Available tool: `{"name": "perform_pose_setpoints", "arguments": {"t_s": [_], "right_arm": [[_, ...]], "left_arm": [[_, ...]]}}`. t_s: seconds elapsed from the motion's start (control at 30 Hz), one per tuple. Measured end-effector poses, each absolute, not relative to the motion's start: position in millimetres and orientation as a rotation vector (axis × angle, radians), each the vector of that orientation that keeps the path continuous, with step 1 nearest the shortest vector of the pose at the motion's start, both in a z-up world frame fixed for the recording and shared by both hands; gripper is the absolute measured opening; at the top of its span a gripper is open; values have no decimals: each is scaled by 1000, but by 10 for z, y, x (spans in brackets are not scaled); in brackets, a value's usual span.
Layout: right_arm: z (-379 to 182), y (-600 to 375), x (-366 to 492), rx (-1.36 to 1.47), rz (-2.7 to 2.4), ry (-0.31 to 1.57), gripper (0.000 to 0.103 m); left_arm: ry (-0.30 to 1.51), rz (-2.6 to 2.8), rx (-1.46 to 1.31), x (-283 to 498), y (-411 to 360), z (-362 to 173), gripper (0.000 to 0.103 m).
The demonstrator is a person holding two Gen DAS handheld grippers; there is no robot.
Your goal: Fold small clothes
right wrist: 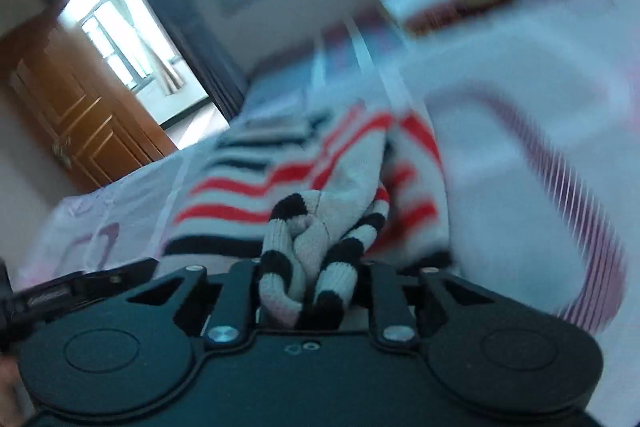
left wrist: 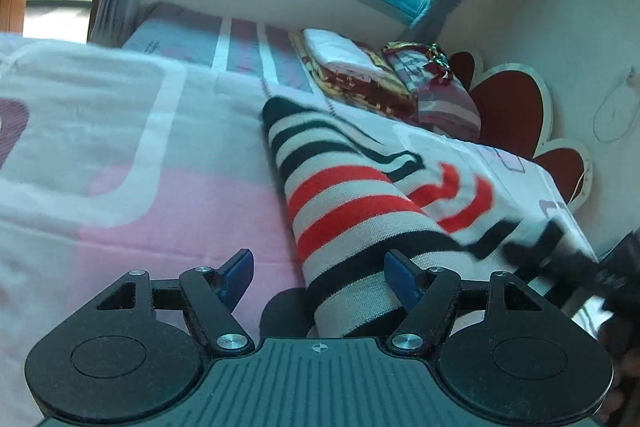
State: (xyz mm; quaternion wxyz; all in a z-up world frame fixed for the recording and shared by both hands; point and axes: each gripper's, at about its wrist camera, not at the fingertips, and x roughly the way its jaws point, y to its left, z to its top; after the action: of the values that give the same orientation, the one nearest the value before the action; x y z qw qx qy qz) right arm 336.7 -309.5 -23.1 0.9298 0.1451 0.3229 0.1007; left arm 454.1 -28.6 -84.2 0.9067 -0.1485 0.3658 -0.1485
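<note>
The striped sweater [left wrist: 352, 211] lies on the bed [left wrist: 120, 167], its body rolled or doubled into a long band running away from the left tool [left wrist: 318, 279] toward the folded blankets [left wrist: 360, 79] at the headboard end. The left tool stands open, its blue pads either side of the sweater's near end, one pad touching the knit, nothing clamped. The right tool [right wrist: 310, 287] is closed on a bunched handful of the sweater's striped edge [right wrist: 304, 259], and that view is blurred, so it looks to be mid-swing.

The step in hand seems to be carrying this gathered part across the sweater's body. To do it well, keep the cloth low over the sweater and lay it flat before letting go. The left tool could pin the near end against the bed so the band does not drag.
</note>
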Motion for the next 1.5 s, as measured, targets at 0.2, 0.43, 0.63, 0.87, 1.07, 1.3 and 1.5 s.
{"name": "perform_pose_setpoints", "arguments": {"t_s": [0.2,0.43,0.63,0.87,1.07,1.3,1.5], "right_arm": [[-352,-3354,3297,308,188,619,18],[-804,-3653,3497,563,186,746,22],[-703,-3884,3160,700,138,683,36],[-550,-3854,2936,587,61,593,50],[-547,-3613,3242,412,69,701,25],[-951,-4039,3114,1000,190,580,16],[-1181,-4036,3186,845,102,677,19]], "left_arm": [[793,-266,-111,4571,-625,-891,72],[774,-259,-32,4496,-683,-782,72],[740,-285,-83,4320,-532,-678,72],[743,-282,-75,4229,-541,-698,72],[737,-257,-122,4166,-444,-683,72],[715,-253,-234,3993,-168,-698,72],[733,-273,-273,3938,-46,-765,72]]}}
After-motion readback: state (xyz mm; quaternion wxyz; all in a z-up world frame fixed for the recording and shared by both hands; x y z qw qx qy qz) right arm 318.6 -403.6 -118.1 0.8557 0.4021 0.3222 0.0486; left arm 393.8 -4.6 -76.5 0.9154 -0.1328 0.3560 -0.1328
